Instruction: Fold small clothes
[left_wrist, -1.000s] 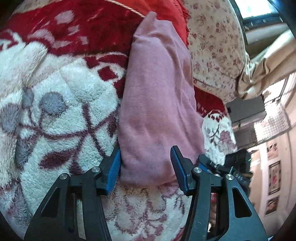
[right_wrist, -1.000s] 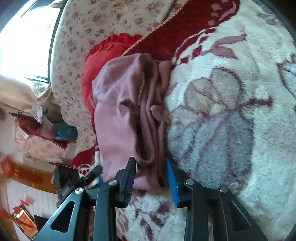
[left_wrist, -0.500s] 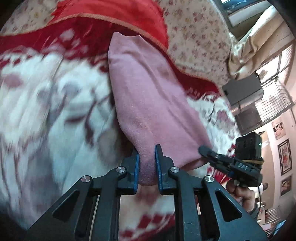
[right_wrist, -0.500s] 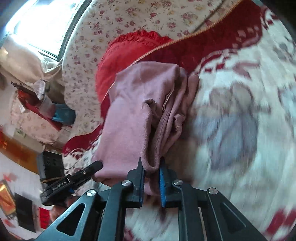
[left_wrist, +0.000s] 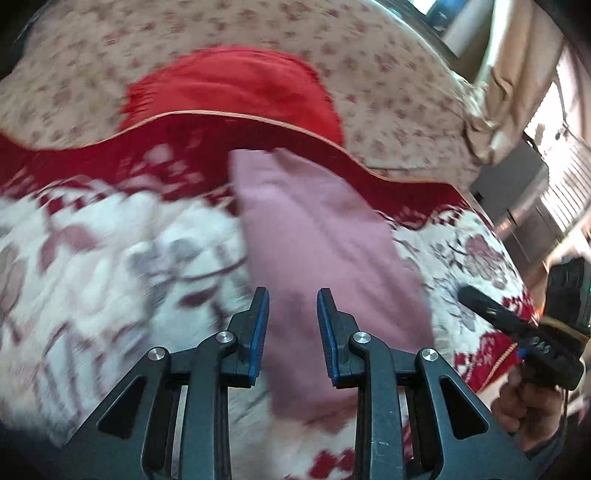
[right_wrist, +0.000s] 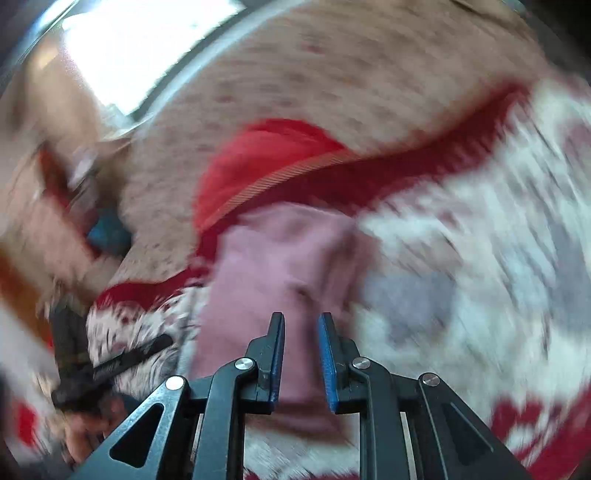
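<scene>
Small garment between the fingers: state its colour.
Plain dusty pink garment, no pattern; clearest in the left wrist view.

Both your grippers angled downward, jaws parted.

Your left gripper and right gripper had just been opening, pink cloth lying between the blue pads without being pinched; your right hand gripped its handle.
</scene>
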